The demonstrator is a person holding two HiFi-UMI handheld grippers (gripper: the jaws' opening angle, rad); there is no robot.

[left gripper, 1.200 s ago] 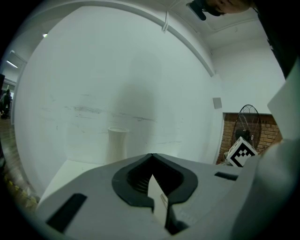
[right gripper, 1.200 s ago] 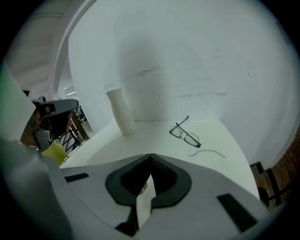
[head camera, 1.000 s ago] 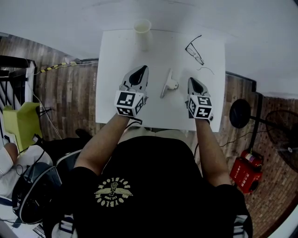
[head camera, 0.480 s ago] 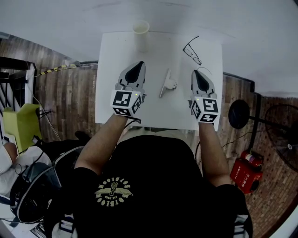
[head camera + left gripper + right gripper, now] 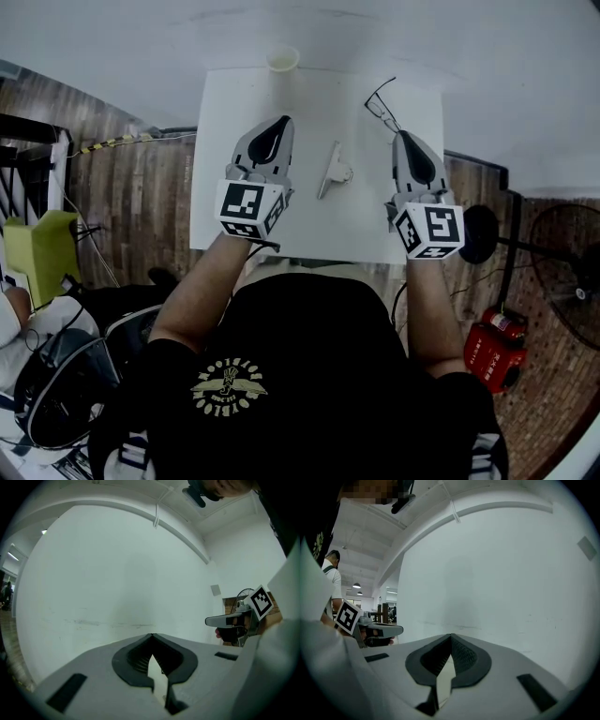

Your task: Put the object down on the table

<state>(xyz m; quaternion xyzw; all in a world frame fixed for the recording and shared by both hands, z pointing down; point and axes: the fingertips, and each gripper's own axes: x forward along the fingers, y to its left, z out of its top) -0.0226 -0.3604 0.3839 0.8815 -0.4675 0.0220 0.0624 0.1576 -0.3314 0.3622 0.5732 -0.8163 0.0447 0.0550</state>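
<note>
A small white clip-like object (image 5: 333,172) lies on the white table (image 5: 234,103), between my two grippers and touched by neither. My left gripper (image 5: 280,122) hovers to its left, jaws shut with nothing in them. To the object's right, my right gripper (image 5: 406,136) is raised over the table's right edge, also shut and empty. The left gripper view shows only its closed jaw tips (image 5: 152,635) against a white wall, with the right gripper (image 5: 234,620) off to the side. In the right gripper view the closed tips (image 5: 451,635) face the same wall.
A pale cup (image 5: 282,61) stands at the table's far edge. A pair of glasses (image 5: 382,105) lies at the far right corner, just beyond the right gripper. Around the table is wooden floor, with a black fan base (image 5: 480,230) and a red case (image 5: 495,347) at the right.
Both grippers have risen and drawn apart from the white object; the right one has swung out to the right. The object stays still on the table.
</note>
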